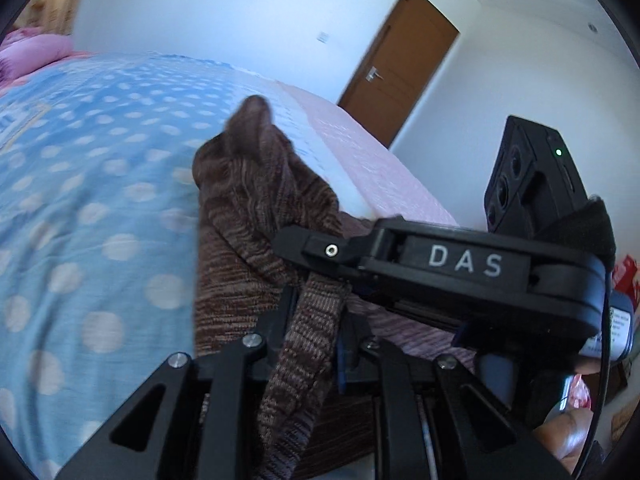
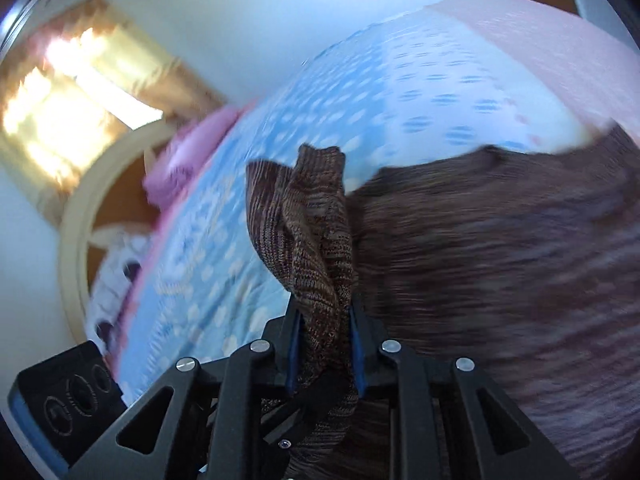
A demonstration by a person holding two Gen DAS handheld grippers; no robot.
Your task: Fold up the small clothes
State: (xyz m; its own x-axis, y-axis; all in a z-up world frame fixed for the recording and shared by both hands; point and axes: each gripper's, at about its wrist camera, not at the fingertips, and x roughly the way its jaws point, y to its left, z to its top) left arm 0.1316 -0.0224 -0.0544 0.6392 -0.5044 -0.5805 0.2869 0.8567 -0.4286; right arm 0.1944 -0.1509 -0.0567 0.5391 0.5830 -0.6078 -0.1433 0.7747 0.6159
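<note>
garment (image 1: 248, 200): brown striped knit | bedspread (image 1: 92, 168): blue, white dots | door (image 1: 400, 68): brown

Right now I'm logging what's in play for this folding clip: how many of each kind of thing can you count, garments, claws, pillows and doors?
Brown knit garment: 1, pinched by both claws
Claws: 2, left claw and right claw
Pink pillow: 1
Brown door: 1
Total: 5

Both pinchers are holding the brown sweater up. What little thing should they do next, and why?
Probably carry the pinched edge across and lower it onto the rest of the brown sweater. Both the left gripper and right gripper clamp bunched knit above the dotted bedspread, so a fold looks underway.
</note>
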